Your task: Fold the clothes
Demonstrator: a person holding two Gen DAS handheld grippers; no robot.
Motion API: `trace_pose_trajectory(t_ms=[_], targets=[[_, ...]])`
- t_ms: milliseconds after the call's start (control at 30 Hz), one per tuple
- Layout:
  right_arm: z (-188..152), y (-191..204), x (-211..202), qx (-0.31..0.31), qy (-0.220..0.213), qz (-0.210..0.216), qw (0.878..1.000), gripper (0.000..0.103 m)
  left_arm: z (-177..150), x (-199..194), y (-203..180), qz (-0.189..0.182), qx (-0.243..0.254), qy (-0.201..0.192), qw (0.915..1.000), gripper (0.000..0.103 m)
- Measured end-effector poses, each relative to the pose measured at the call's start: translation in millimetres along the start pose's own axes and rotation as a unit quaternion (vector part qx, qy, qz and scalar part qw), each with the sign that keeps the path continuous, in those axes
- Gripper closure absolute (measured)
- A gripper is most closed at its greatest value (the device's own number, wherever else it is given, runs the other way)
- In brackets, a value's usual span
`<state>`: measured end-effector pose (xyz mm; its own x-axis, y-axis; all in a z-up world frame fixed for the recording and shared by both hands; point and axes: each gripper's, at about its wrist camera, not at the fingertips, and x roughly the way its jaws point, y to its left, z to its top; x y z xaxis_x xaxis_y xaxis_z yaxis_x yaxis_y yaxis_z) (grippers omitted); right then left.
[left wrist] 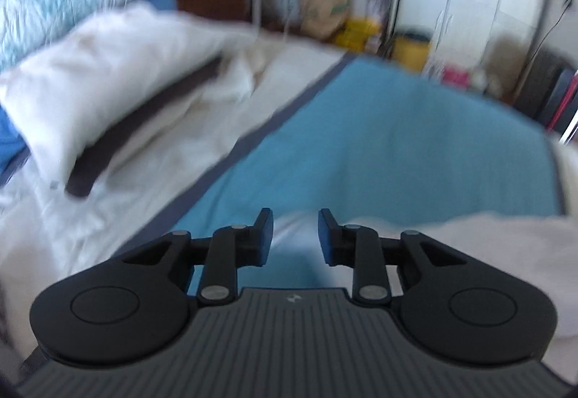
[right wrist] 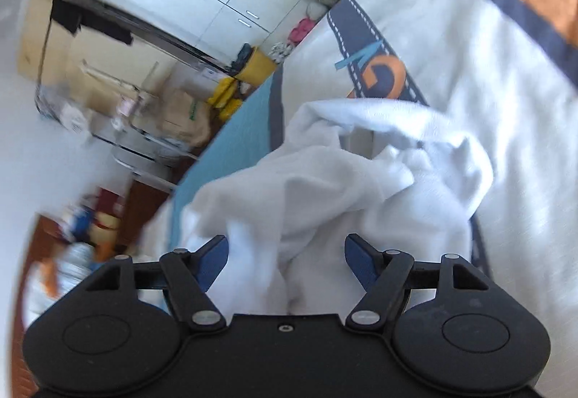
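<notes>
Open blue sheet (left wrist: 379,145) is seen ahead of the left gripper (left wrist: 295,235), jaws parted, empty. A crumpled white garment (right wrist: 325,188), no clear axis, is bunched between the right gripper's (right wrist: 286,264) wide jaws.

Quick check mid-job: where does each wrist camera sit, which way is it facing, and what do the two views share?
Left wrist: behind the open left gripper, looking along the bed over the blue sheet toward the wardrobe.
Right wrist: behind the open right gripper, tilted, close over the crumpled white garment.
Shared: blue sheet, wardrobe, yellow bin.
</notes>
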<state>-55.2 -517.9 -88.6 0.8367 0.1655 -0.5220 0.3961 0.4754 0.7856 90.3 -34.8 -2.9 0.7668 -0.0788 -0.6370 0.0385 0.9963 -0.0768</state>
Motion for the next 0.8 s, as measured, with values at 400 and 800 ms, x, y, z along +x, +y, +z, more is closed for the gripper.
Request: trace_pose_trajectory(t_ms=[400,800], targets=[[5,37,11,-0.129,-0.049,0.041,0.990,0.087,-20,-3,-67,-0.202,0.061,0.017,0.9774,0.034],[-43,97,-28,-0.255,0.013,0.246,0.935,0.088,-77,-44,-186,-0.385,0.184,-0.054,0.9027,0.019]])
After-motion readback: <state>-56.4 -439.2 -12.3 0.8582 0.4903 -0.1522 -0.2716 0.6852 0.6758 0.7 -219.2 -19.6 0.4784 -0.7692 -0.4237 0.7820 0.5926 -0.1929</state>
